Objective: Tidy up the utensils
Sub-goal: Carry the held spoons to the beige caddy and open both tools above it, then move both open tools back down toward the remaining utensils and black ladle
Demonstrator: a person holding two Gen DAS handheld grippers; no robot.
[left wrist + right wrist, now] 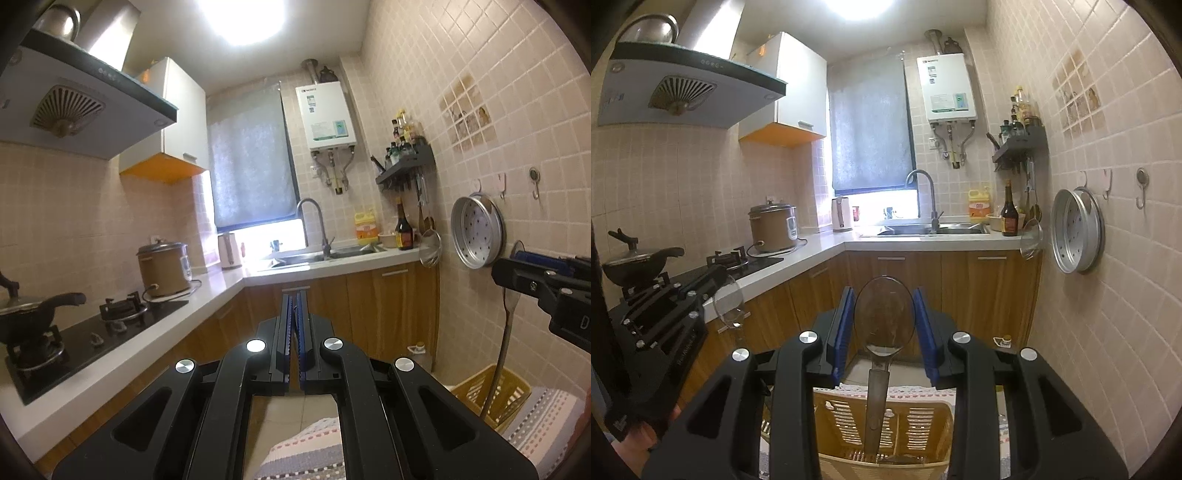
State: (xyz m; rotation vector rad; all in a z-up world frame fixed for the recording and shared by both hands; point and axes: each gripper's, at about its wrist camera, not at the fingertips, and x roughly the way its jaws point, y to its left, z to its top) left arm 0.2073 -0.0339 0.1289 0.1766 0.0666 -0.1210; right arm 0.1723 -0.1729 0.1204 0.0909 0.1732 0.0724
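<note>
The right hand-held gripper (884, 325) clamps a translucent brown plastic spoon (884, 317), bowl up, handle hanging straight down into the yellow slotted plastic basket (846, 417). The left hand-held gripper (295, 314) is closed, nothing visible between its pads. No label is readable.

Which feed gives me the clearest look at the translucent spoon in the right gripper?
The right wrist view: the spoon stands bowl-up between the right gripper's blue pads, above the yellow basket. The left wrist view shows only its handle hanging below that gripper.
</note>
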